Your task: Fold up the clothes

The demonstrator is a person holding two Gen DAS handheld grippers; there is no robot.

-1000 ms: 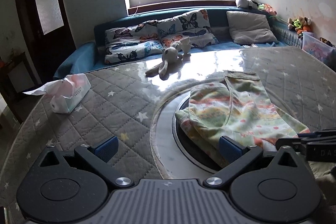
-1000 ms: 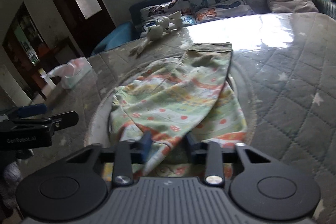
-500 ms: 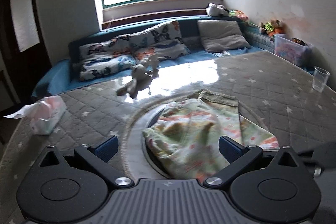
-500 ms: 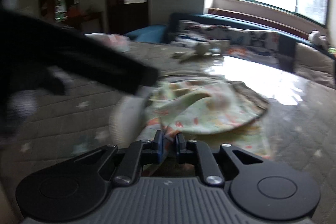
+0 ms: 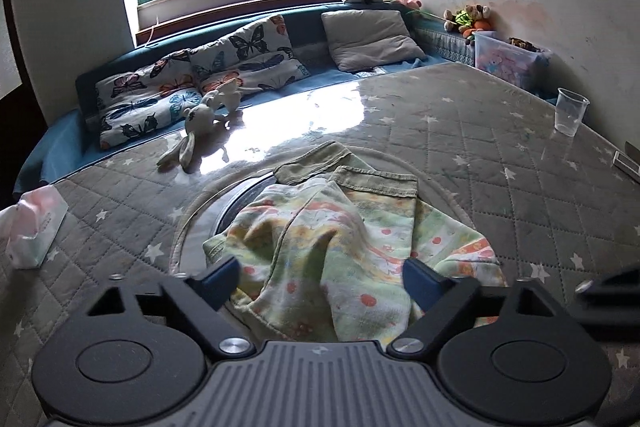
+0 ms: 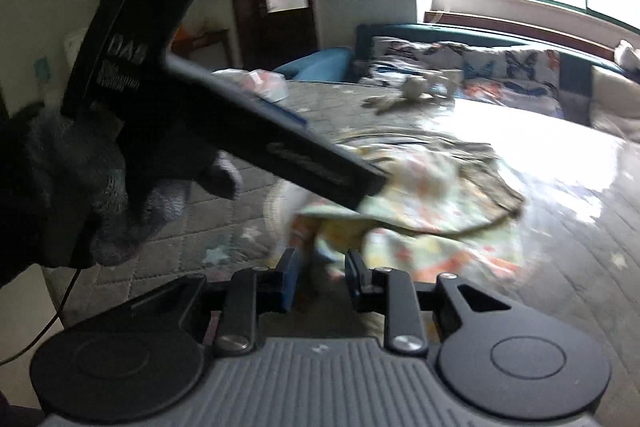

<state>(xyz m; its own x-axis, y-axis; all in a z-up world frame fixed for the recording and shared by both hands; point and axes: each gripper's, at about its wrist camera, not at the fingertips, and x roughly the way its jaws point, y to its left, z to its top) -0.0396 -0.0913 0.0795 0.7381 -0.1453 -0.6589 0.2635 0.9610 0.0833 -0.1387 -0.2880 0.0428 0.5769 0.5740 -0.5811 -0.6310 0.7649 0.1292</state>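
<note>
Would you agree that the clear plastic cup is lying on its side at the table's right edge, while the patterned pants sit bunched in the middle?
Not quite: the clear plastic cup stands upright, mouth up, as the left wrist view shows. It is indeed near the right edge of the table, and the patterned pants do sit bunched in the middle.

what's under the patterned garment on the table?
The garment lies over a round inset in the quilted table cover; only the inset's left arc and rim show. Whatever sits beneath the cloth's middle is covered.
</note>
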